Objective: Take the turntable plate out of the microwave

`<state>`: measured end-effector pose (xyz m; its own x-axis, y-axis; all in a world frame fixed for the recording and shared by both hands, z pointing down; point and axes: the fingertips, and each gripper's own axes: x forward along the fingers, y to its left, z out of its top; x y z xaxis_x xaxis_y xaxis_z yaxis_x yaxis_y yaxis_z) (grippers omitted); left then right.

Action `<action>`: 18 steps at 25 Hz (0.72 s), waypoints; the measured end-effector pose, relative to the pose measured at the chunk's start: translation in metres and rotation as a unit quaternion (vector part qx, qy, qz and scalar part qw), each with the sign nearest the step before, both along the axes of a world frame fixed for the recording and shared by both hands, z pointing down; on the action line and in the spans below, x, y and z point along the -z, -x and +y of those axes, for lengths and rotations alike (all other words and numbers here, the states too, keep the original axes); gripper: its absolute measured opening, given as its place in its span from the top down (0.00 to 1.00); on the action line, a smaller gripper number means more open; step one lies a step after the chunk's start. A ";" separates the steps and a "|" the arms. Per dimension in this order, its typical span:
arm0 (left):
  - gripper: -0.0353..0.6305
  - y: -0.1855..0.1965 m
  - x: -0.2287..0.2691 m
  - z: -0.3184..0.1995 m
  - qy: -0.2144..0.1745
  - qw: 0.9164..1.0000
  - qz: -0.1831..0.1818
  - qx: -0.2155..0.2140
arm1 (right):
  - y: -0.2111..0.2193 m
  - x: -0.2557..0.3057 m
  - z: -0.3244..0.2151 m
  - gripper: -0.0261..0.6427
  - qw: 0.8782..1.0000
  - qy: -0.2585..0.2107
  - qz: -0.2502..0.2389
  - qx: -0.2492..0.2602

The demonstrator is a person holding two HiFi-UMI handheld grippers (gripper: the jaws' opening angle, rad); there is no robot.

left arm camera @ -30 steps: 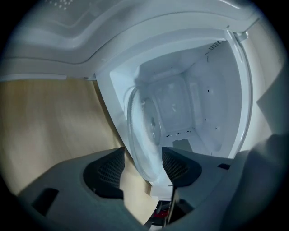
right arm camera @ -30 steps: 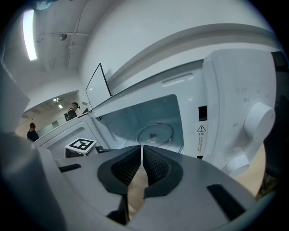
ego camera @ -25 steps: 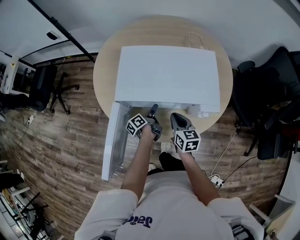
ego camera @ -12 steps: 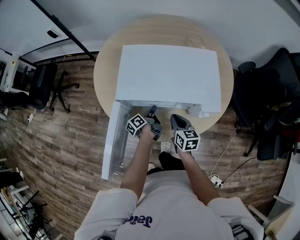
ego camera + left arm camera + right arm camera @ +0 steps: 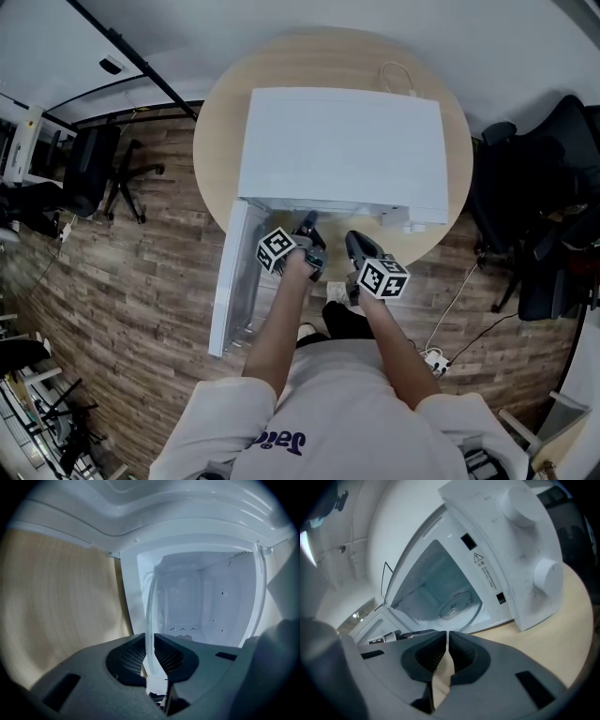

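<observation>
A white microwave (image 5: 342, 150) stands on a round wooden table (image 5: 217, 141) with its door (image 5: 234, 281) swung open to the left. My left gripper (image 5: 307, 225) reaches into the opening. In the left gripper view the clear glass turntable plate (image 5: 151, 611) runs edge-on between the pads of my left gripper (image 5: 151, 645); the jaws are closing and grip its rim. My right gripper (image 5: 354, 244) hangs just outside the opening, to the right of the left one. In the right gripper view my right gripper (image 5: 447, 641) is shut on nothing, and the plate (image 5: 457, 604) lies on the microwave floor.
The control panel with two round knobs (image 5: 546, 576) is at the microwave's right. A white cable (image 5: 394, 75) lies on the table behind it. Black office chairs (image 5: 544, 216) stand to the right, another chair (image 5: 94, 173) to the left, and a power strip (image 5: 433, 359) lies on the wooden floor.
The right gripper's marker cube has rolled a little and sunk slightly. The left gripper stays at the microwave's mouth.
</observation>
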<state>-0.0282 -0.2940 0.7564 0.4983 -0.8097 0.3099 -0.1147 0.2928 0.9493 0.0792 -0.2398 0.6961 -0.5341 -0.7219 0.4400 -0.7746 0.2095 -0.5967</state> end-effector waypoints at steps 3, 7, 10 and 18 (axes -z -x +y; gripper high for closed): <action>0.87 0.001 0.000 0.005 -0.001 1.000 0.003 -0.002 | 0.001 -0.007 0.003 0.92 0.999 0.011 -0.047 -0.009; 0.87 0.001 0.000 0.015 -0.002 1.000 0.009 0.002 | 0.009 -0.017 0.008 0.92 0.996 0.028 -0.085 -0.006; 0.87 0.001 0.000 0.022 0.000 1.000 0.011 0.002 | 0.013 -0.021 0.011 0.74 0.989 0.034 -0.140 -0.022; 0.87 0.000 0.007 0.036 -0.002 1.000 0.009 0.000 | 0.008 -0.033 0.003 0.64 0.943 0.049 -0.306 -0.119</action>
<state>-0.0285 -0.2585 0.7496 0.5043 -0.8107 0.2974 -0.0980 0.2884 0.9525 0.0717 -0.2365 0.7295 -0.5381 -0.8250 0.1725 -0.2977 -0.0054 -0.9547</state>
